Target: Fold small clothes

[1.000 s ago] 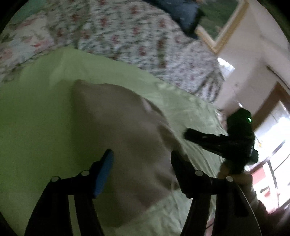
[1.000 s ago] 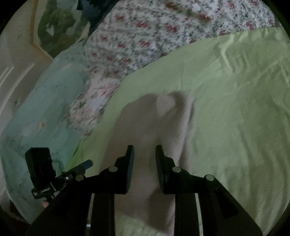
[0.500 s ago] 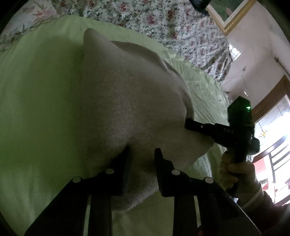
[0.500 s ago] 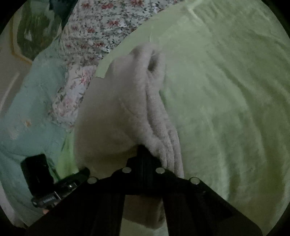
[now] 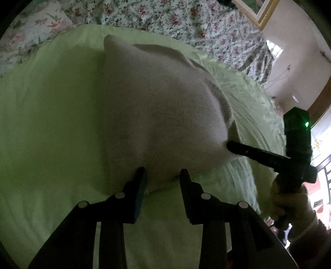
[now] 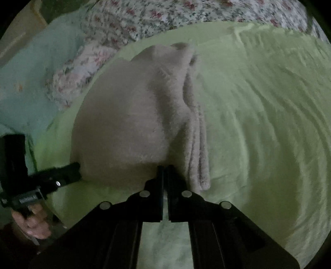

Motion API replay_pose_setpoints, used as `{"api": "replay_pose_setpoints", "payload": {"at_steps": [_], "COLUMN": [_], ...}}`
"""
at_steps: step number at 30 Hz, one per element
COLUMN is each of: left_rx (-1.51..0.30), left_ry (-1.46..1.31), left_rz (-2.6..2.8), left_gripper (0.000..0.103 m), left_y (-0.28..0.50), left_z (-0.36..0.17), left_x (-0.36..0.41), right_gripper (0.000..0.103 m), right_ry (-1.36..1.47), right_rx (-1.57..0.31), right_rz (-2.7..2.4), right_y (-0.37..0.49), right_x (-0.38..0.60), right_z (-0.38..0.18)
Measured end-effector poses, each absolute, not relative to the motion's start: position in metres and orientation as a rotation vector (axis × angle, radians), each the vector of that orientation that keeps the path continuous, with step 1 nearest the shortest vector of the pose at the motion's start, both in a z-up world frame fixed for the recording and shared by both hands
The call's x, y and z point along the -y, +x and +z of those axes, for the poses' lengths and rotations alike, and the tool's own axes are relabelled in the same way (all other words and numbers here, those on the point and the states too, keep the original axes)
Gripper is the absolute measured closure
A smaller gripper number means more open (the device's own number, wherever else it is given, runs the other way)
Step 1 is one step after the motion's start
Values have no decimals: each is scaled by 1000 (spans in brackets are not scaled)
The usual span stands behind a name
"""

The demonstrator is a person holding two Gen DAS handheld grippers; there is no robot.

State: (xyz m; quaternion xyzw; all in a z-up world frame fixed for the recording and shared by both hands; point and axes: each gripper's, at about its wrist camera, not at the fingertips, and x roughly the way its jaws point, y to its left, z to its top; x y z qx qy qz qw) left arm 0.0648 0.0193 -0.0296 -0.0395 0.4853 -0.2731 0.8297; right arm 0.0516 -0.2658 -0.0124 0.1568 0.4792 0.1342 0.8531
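A beige fleecy garment (image 5: 157,107) lies folded on a light green sheet (image 5: 47,124); it also shows in the right wrist view (image 6: 132,115), with layered edges along its right side. My left gripper (image 5: 163,173) is at its near edge, jaws partly apart with the hem between them, not pinched. My right gripper (image 6: 164,169) is shut on the garment's near edge. The right gripper shows in the left wrist view (image 5: 231,145), its tip on the garment's right corner. The left gripper shows in the right wrist view (image 6: 76,168) at the garment's left corner.
A floral bedspread (image 5: 186,22) lies beyond the green sheet. A pale blue cover (image 6: 31,68) is at the left of the bed. A framed picture (image 5: 262,12) hangs on the wall at the far right.
The left gripper's jaws have spread apart from their near-closed state on the hem. The right gripper stays shut on the garment. The garment has settled lower and flatter on the sheet.
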Motion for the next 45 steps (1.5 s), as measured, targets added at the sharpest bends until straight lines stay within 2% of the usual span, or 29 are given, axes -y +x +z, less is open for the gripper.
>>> {"api": "replay_pose_setpoints", "payload": {"at_steps": [14, 22, 26, 28, 30, 32, 38, 41, 45], "left_rx": [-1069, -1039, -1046, -1046, -1037, -1020, -987, -960, -923], "left_ry": [-98, -48, -3, 11, 44, 72, 121, 115, 99], "left_rz": [-556, -471, -436, -431, -416, -401, -360, -347, -339], "left_gripper": [68, 38, 30, 24, 20, 19, 18, 16, 1], "left_y": [48, 18, 6, 2, -3, -10, -15, -13, -7], "left_z": [-33, -19, -21, -21, -17, -13, 5, 23, 41], "left_x": [-35, -51, -55, -56, -56, -58, -60, -64, -67], "right_gripper": [100, 98, 96, 91, 66, 53, 42, 31, 18], "right_ry": [396, 378, 377, 375, 375, 368, 302, 264, 215], "right_rx": [-1017, -1013, -1063, -1092, -1113, -1107, -1069, -1040, -970], "right_rz": [237, 223, 239, 250, 257, 263, 251, 239, 231], "right_y": [27, -13, -31, -38, -44, -49, -62, -63, -63], "right_x": [274, 268, 259, 254, 250, 248, 246, 250, 254], "right_z": [-8, 16, 9, 3, 0, 4, 26, 41, 65]}}
